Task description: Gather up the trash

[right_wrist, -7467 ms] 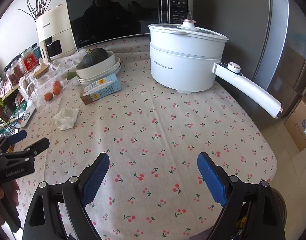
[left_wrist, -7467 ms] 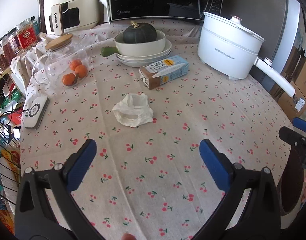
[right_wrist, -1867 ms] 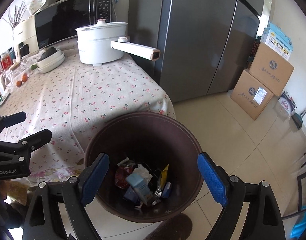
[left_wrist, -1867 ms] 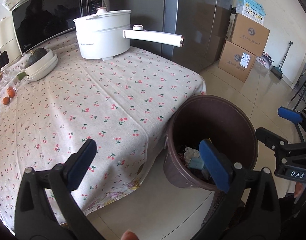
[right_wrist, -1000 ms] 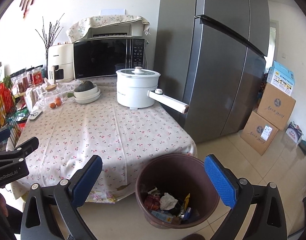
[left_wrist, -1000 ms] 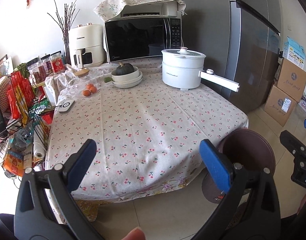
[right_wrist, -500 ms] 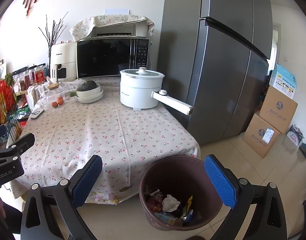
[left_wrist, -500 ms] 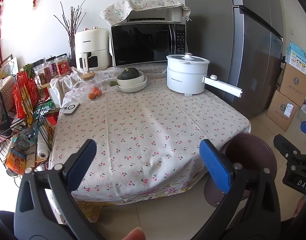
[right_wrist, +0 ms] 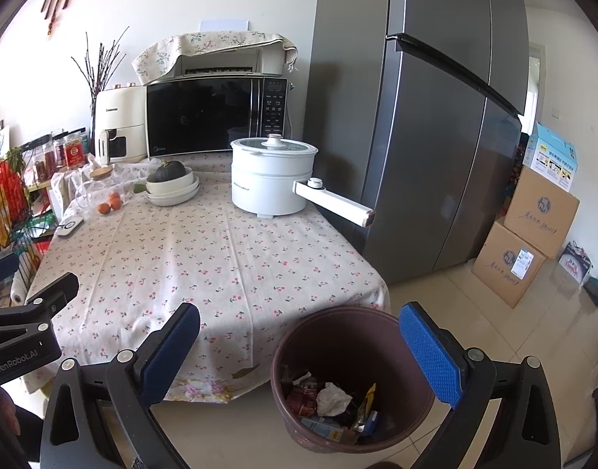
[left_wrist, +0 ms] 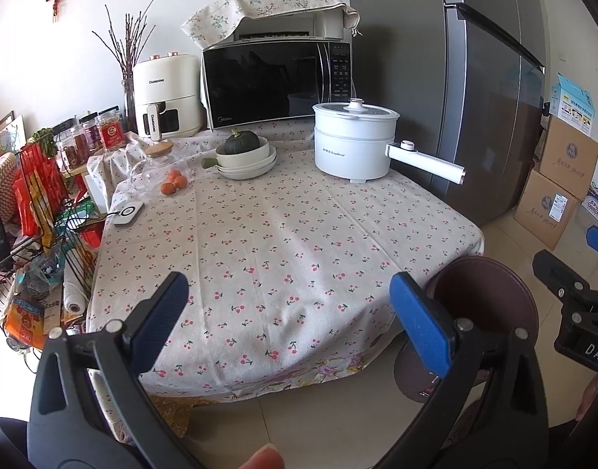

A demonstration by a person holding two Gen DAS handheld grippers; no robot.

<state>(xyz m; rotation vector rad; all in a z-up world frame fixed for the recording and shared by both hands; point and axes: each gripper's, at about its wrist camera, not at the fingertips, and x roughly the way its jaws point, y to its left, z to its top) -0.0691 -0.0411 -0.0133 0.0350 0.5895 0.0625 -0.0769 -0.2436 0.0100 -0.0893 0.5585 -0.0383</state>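
Both cameras have pulled back since the earlier frames, so the whole desk (left_wrist: 283,242) with its cherry-print cloth now shows, bare of trash. Beside its near corner, on the floor, stands the brown bin (right_wrist: 349,332), holding a crumpled tissue (right_wrist: 332,398), a blue carton (right_wrist: 322,428) and wrappers. Left tongs (left_wrist: 295,312) and right tongs (right_wrist: 299,351) both gape wide, holding nothing.

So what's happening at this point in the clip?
A person holds the left gripper and the right gripper, both open and empty, back from the table. The brown trash bin on the floor by the table's corner holds a crumpled tissue, a carton and wrappers. No loose trash shows on the tablecloth.
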